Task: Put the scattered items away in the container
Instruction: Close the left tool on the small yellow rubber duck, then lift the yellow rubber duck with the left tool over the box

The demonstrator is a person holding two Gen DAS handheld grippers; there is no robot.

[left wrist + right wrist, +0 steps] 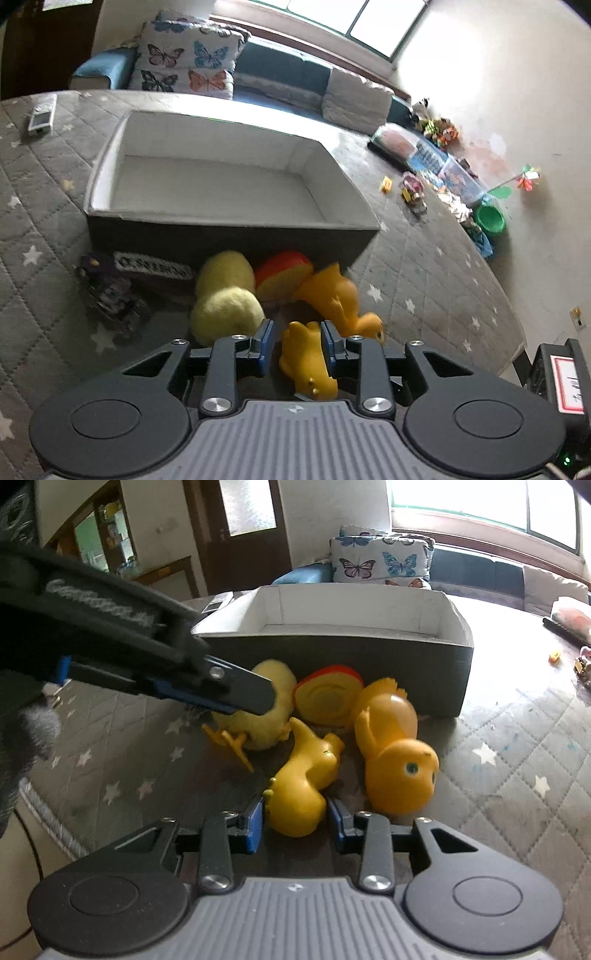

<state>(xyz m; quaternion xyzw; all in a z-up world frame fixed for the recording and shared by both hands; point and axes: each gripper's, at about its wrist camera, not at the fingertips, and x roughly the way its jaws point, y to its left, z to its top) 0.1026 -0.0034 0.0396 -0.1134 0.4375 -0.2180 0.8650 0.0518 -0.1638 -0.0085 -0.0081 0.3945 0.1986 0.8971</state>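
Pinched at its rounded end in the fingers of the right gripper [295,823]: small yellow rubber animal toy [306,771], lying on the grey star-quilted mat [498,794] just short of the empty grey, white-lined box [369,650], likely for lifting over the near wall; fingers of the left gripper [295,328] narrowly parted, empty, near the pale yellow plush duck [225,295]

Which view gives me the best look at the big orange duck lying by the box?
The right wrist view: the big orange duck lies on its side in sharp focus, with its body, wing and eye all visible. The left wrist view shows it only blurred, with its eye out of sight.
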